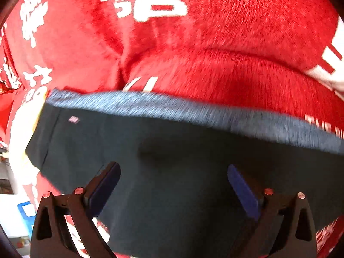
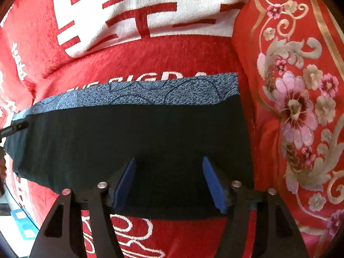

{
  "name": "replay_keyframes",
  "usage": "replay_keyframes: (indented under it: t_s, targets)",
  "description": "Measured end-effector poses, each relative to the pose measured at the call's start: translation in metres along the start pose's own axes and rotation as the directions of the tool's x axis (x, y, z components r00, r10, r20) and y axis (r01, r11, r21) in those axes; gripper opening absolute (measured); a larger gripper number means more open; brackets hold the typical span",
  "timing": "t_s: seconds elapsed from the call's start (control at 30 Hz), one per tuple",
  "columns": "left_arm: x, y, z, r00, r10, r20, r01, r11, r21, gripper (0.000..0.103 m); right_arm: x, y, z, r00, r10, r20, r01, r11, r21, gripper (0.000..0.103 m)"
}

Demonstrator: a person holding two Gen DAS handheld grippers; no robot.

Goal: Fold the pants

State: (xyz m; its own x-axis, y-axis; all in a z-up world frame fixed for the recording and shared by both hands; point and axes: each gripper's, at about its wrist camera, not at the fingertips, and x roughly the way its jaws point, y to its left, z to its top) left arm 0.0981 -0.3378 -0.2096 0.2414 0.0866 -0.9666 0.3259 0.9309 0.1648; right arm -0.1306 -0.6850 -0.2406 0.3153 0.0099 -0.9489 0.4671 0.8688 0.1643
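- Red fleece blanket w/ white lettering covers the whole surface; big white patch w/ red strokes at 12 o'clock in the right wrist view.
- Red floral quilt, gold scrolls & pink flowers, bunched along the 3 o'clock side, just beside the pants' right edge.
- Blue bin peeks out at 8 o'clock, off the blanket's edge.
- Pants: dark, folded flat on the blanket, blue patterned waistband along the far edge.
- Left gripper points steeply down over the dark cloth, jaws wide apart, nothing pinched; view is motion-blurred.
- Right gripper also steeply down over the pants' near-right part, jaws apart, pads not pressing cloth.
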Motion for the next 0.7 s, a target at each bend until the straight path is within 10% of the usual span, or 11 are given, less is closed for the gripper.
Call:
replay_keyframes:
  t_s: [0.43,0.6,0.7]
  targets:
    - [-0.011,0.081,-0.041,1.000,-0.013,-0.012,0.012,0.997,-0.073,0.101,-0.017,0.023,-0.012,0.995,0.096,-0.010,-0.095,0.991,0.092,0.080]
    - [-0.008,0.114,-0.032,1.000,-0.021,0.009,0.022,0.998,-0.060,0.101,-0.023,0.095,-0.035,0.951,0.309,-0.021,-0.304,0.943,0.136,0.080]
    - [-0.005,0.130,-0.028,0.999,-0.038,0.012,0.038,0.998,-0.048,0.101,-0.011,0.158,-0.052,0.885,0.465,-0.039,-0.453,0.876,0.165,0.079]
